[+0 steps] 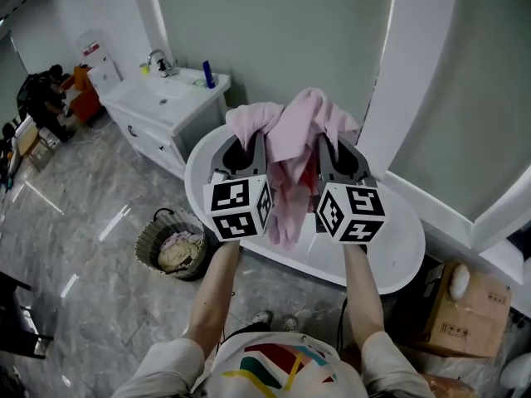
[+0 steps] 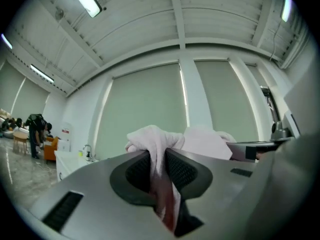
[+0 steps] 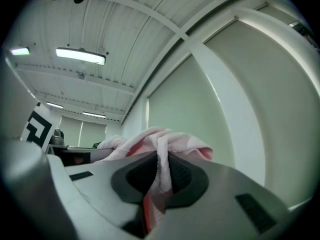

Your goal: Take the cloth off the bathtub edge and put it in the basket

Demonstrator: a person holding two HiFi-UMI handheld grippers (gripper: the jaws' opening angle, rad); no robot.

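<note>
Fingers (image 2: 186, 173) of the left gripper (image 2: 161, 156) are nearly closed, their dark ribbed pads pinching a fold of the cloth (image 2: 155, 136). The right gripper (image 3: 162, 164) grips the same cloth (image 3: 161, 134) in the same narrow way, with fabric bunched over its fingers (image 3: 182, 174).

From the head view, the left gripper (image 1: 242, 152) and right gripper (image 1: 336, 156) are side by side above the bathtub (image 1: 390, 251). The cloth (image 1: 299, 127) is held up between them. It is soft, pale pink towelling, crumpled into rounded folds on top, with a darker red patch in the creases. A loose tail hangs down between the two marker cubes. I cannot tell whether that tail touches the bathtub rim.

The bathtub is a smooth, glossy white oval. The basket (image 1: 153, 240) is left of the bathtub on the floor (image 1: 83, 222). It is round and coarsely woven, and there is pale fabric in it. The floor is polished grey stone-look tile that reflects the lights.

Beyond the bathtub's left end is a white washbasin cabinet (image 1: 162, 110) with a chrome tap (image 1: 158, 60) and a blue bottle (image 1: 208, 75). Right of the bathtub is a cardboard box (image 1: 465, 309). Behind the bathtub are matte grey-green panels (image 1: 274, 31) set in broad white frames. The gripper views show a white ribbed ceiling (image 2: 150, 24) with strip lights. A person (image 1: 43, 96) is far to the left of the bathtub.
</note>
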